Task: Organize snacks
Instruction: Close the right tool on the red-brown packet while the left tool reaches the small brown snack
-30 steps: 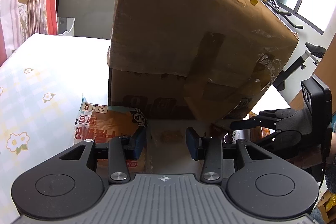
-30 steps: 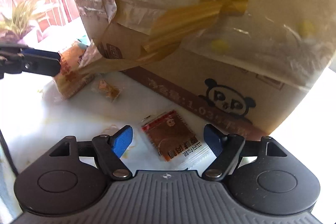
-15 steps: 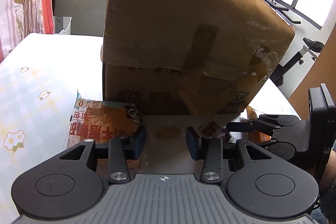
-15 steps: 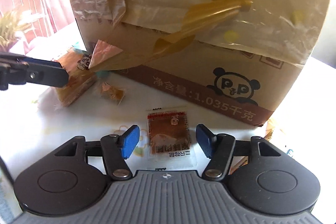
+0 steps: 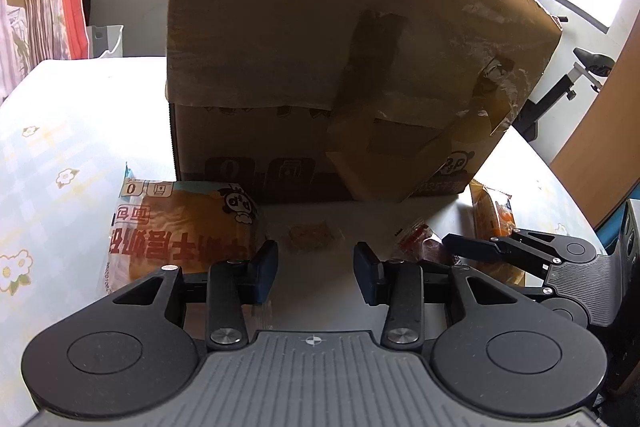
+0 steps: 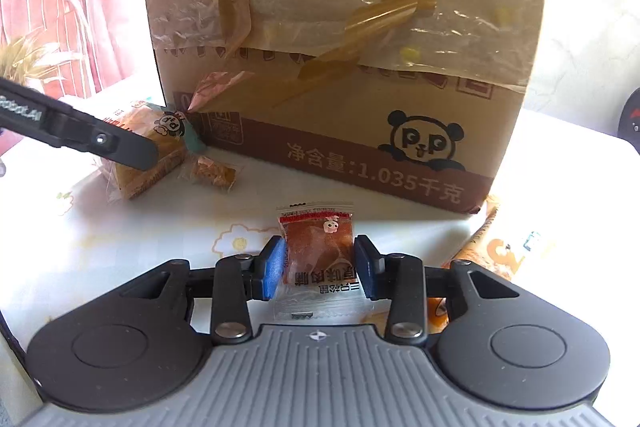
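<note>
A big taped cardboard box (image 5: 340, 59) with a panda logo (image 6: 424, 143) stands on the table. My right gripper (image 6: 319, 265) has its blue pads on both sides of a small red meat-snack packet (image 6: 318, 247) lying flat; the jaws have narrowed onto its edges. My left gripper (image 5: 316, 273) is open and empty, with a small clear-wrapped snack (image 5: 310, 235) just ahead of it. A large bread packet (image 5: 180, 227) lies left of it and also shows in the right wrist view (image 6: 148, 155).
An orange snack packet (image 5: 490, 215) lies at the box's right corner, also in the right wrist view (image 6: 496, 247). The small wrapped snack (image 6: 212, 173) lies by the box's left corner. The tablecloth (image 5: 48, 155) has a flower print. A chair and an exercise bike stand beyond the table.
Both grippers pulled back from the box. My right gripper lined up over the red packet and its jaws narrowed onto it. My left gripper stayed open.
</note>
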